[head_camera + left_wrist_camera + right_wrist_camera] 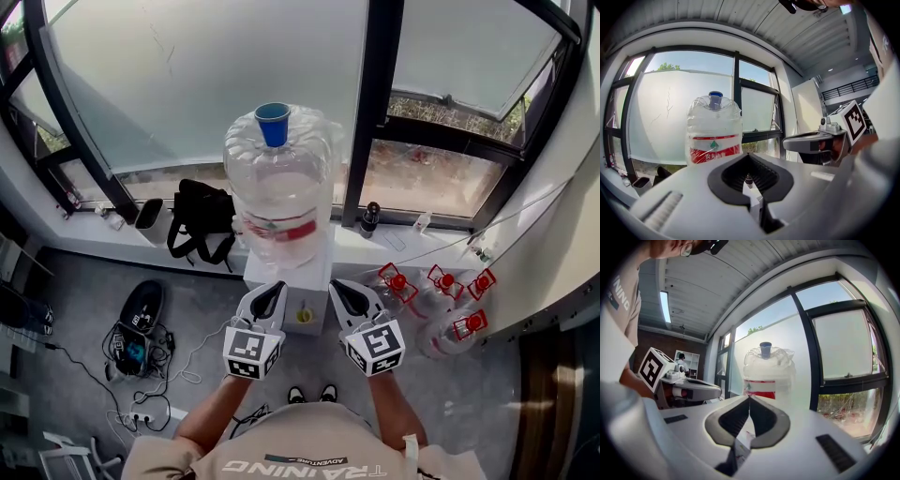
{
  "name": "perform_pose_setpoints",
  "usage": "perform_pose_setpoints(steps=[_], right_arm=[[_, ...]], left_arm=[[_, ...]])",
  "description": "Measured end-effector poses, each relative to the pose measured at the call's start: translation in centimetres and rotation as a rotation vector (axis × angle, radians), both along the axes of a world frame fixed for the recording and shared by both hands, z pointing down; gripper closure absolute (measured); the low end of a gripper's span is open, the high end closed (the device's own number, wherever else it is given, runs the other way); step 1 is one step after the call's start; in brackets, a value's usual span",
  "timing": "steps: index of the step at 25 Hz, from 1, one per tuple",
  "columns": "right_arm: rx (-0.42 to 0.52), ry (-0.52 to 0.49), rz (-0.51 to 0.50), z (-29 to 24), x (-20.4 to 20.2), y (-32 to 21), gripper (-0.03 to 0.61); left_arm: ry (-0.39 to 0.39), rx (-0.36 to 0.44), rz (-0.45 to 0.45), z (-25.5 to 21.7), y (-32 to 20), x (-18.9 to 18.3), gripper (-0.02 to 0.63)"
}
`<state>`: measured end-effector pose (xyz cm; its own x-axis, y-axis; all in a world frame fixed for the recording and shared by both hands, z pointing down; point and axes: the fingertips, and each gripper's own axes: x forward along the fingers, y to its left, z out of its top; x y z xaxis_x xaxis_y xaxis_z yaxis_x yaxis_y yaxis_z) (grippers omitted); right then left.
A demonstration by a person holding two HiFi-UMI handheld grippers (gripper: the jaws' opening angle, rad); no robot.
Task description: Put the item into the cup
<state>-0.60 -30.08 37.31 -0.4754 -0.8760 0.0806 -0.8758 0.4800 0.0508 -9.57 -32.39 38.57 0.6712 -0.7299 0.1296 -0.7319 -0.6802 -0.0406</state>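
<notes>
1. At our hands, the left gripper (277, 289) and right gripper (337, 287) are both resting closed, tips touching, gripping nothing.
2. Straight ahead, 1 upright water bottle (279, 192) is standing equally near both.
3. Atop it, what looks like 1 blue cup (273, 123) is facing up.
4. We are spotting no clear item; 4 red-capped bottles (441, 300) are lying to the right.

Above the cup (273, 122) is open air; the water bottle (281, 197) blocks the way ahead.

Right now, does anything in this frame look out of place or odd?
Yes. The big water jug stands neck-up on the white dispenser, not inverted as for dispensing. Red-capped jugs lie jumbled on the floor to its right. The left gripper and right gripper are shut on nothing.
</notes>
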Motion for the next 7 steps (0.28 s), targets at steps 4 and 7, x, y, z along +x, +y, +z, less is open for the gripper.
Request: perform_pose_setpoints(steps=[4, 7], right_arm=[[0.004, -0.013, 0.006, 0.04, -0.24, 0.17, 0.567], [0.005, -0.012, 0.013, -0.01, -0.3, 0.5, 0.566]], left_arm=[[-0.004, -0.007, 0.012, 0.15, 0.01, -0.02, 0.606], [-0.005, -0.003, 0.018, 0.01, 0.19, 0.05, 0.606]])
